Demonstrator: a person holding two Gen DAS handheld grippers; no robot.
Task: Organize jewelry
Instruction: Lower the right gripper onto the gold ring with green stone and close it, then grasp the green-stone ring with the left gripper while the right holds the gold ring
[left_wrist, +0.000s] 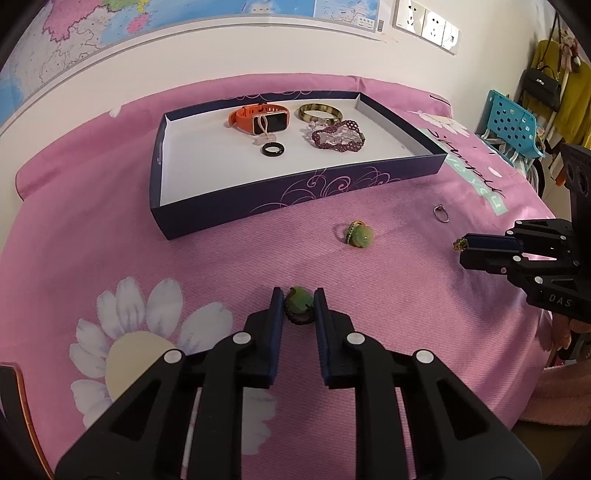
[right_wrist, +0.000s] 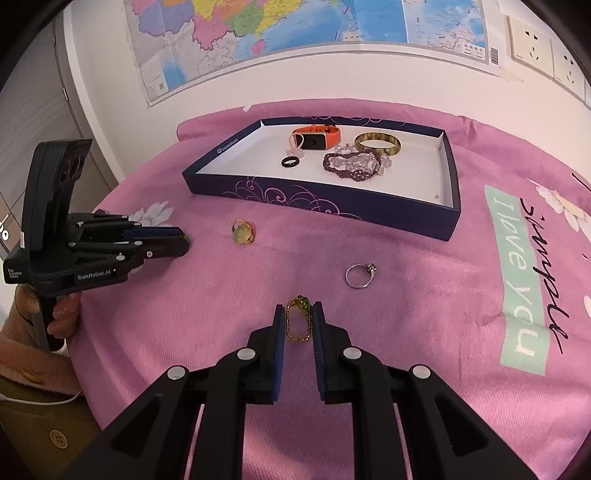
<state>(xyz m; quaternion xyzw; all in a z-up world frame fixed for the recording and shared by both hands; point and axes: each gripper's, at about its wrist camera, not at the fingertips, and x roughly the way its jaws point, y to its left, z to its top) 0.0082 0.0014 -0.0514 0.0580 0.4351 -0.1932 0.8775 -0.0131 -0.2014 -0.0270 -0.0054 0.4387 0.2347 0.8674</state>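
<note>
My left gripper (left_wrist: 298, 301) is shut on a ring with a green stone (left_wrist: 300, 303), just above the pink cloth. My right gripper (right_wrist: 298, 317) is shut on a gold ring with small green stones (right_wrist: 298, 320); it shows at the right in the left wrist view (left_wrist: 464, 248). Another green-stone ring (left_wrist: 357, 234) and a thin silver ring (right_wrist: 360, 275) lie loose on the cloth. The dark blue tray (left_wrist: 295, 192) behind holds an orange watch (left_wrist: 258, 117), a black ring (left_wrist: 273, 149), a gold bangle (left_wrist: 320, 113) and a purple bead bracelet (left_wrist: 338, 137).
The table is round under a pink flowered cloth (left_wrist: 147, 258). A wall with a map stands right behind the tray. A turquoise perforated basket (left_wrist: 511, 123) and hanging bags are off the table's right side. The left gripper appears at the left in the right wrist view (right_wrist: 184, 240).
</note>
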